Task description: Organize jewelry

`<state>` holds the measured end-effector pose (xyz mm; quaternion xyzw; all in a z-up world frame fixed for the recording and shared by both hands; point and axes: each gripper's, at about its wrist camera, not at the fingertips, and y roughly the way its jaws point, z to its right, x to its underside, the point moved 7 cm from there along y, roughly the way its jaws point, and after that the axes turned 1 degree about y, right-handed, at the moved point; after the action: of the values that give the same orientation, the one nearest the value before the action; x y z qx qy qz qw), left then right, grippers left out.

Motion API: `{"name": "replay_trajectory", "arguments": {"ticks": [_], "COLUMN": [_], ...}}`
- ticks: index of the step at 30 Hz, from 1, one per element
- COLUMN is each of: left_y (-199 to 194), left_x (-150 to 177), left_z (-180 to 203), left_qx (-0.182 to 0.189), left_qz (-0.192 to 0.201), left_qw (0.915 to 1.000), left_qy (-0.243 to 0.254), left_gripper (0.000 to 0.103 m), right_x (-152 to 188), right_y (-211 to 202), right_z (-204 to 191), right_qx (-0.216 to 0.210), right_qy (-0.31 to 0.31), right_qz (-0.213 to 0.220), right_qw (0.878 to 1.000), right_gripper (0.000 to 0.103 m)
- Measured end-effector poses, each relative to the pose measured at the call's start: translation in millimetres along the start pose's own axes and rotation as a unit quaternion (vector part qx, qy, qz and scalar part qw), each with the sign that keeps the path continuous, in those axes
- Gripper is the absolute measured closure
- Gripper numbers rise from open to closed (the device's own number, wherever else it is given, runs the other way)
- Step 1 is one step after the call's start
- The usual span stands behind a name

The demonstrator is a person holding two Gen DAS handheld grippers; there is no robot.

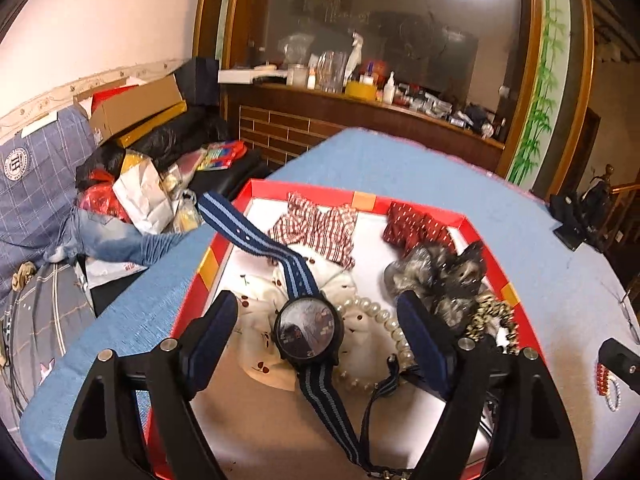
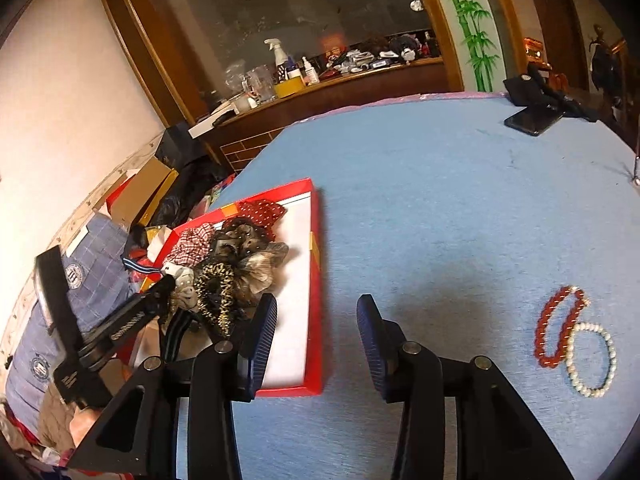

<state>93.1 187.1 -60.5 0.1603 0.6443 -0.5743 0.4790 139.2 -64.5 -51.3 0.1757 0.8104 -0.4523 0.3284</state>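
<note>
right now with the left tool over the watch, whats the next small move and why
Probably lower the left tool a little and close on the watch. Its fingers stand open on either side of the watch face, which lies in the red box on a white scrunchie beside a pearl bracelet, and nothing is gripped yet. The right tool is open over the table.

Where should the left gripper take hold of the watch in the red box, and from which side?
Grip the watch by its round case, from above. The open left gripper already straddles it, and the case is rigid, while the striped strap is limp.
</note>
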Motion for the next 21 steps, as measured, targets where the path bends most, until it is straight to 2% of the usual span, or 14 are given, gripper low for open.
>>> {"name": "replay_trajectory", "arguments": {"ticks": [5,11,17,21], "left_y": [-12.7,-20.5,-17.9,-10.8], "left_x": [-3.3,1.8,11.1,16.2], "left_z": [-2.2,2.7,10.2,11.1], "left_qx": [0.004,0.012,0.023,0.012], "left_qz": [0.02,0.012,-0.021,-0.042], "left_qw": [0.9998,0.9998,0.9995,0.999], "left_qy": [-0.01,-0.008,-0.002,0.007], "left_gripper": [0.019,0.019,0.019,0.019], "right_x": [0.5,3.5,8.2,9.9], "right_y": [-0.5,3.4,5.5,6.7], "right_z": [11.4,8.9,-0.2,-2.4], "right_qx": [0.008,-0.001,-0.006,-0.01], "right_qy": [0.009,0.008,-0.009,-0.012], "right_qz": [0.0,-0.008,-0.014,-0.018], "right_qw": [1.0,1.0,1.0,1.0], "right_gripper": [0.054,0.054,0.053,0.053]}}
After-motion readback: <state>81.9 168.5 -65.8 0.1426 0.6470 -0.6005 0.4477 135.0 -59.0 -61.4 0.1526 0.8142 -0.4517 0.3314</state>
